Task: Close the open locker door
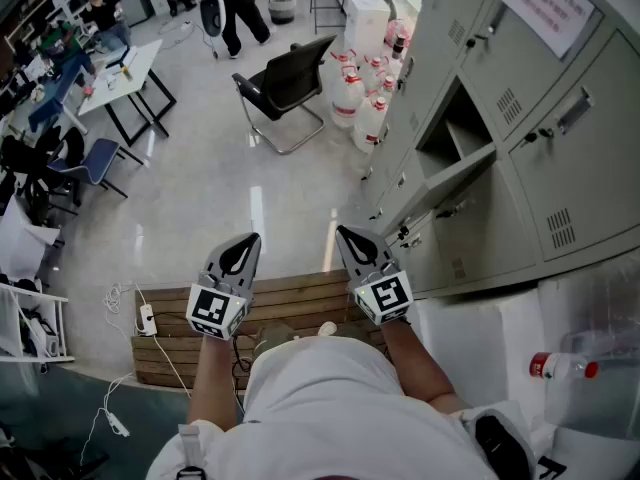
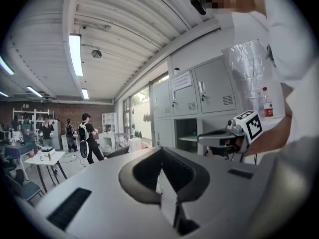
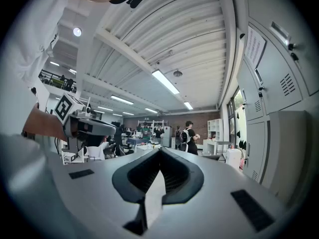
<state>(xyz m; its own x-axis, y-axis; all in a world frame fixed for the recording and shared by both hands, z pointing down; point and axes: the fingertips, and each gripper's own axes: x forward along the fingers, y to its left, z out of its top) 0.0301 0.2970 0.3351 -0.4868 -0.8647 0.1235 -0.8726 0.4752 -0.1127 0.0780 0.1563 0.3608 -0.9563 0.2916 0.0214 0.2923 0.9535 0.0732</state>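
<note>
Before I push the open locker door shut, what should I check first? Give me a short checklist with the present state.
1. Locker door stands open: ok.
2. Left gripper shut and empty: ok.
3. Right gripper shut and empty: ok.
4. Right gripper touching the door: not ok, it is apart from it.
5. Open compartment free of things sticking out: cannot tell.

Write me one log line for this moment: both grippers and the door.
left gripper: shut, empty | right gripper: shut, empty | locker door: open, no gripper on it | step: closing not begun
</note>
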